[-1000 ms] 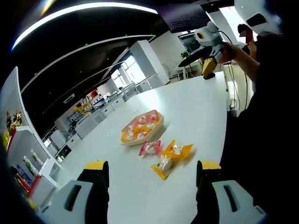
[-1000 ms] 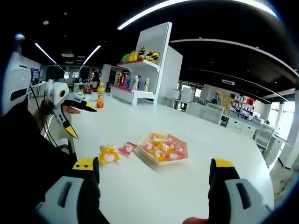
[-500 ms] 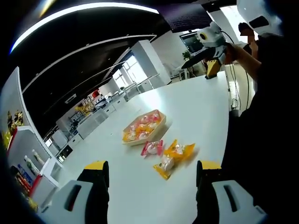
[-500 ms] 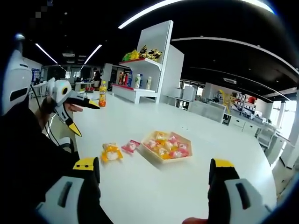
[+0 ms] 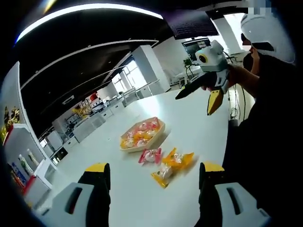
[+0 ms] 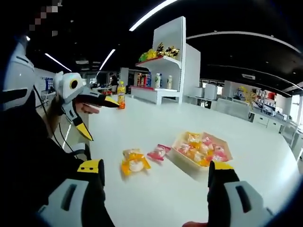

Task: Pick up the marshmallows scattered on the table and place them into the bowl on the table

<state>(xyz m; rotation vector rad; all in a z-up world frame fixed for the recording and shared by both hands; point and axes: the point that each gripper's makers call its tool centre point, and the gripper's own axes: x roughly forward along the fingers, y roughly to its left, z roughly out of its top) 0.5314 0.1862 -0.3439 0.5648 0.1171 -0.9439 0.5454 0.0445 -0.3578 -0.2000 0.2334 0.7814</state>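
A shallow wooden bowl (image 5: 154, 126) (image 6: 187, 158) holding several wrapped marshmallows rests on the white table (image 5: 199, 118). Beside it lie a pink-wrapped marshmallow (image 5: 150, 155) (image 6: 157, 152) and yellow-wrapped ones (image 5: 171, 162) (image 6: 134, 162). My left gripper (image 5: 154, 168) hovers short of these wrappers, open and empty. My right gripper (image 6: 155, 166) is also open and empty, with the loose sweets just beyond its jaws. Each gripper shows in the other's view, held in the air with jaws apart: the right gripper (image 5: 194, 104) and the left gripper (image 6: 103, 119).
A person in dark clothing fills the right of the left gripper view and the left of the right gripper view. An orange bottle (image 6: 121, 100) stands far back on the table. A white shelf (image 6: 165, 61) with goods stands behind. The table edge runs close to the person.
Both cameras have shifted. The right gripper has come lower and nearer in the left gripper view. In the right gripper view the loose sweets and bowl now sit closer. The marshmallows lie unmoved.
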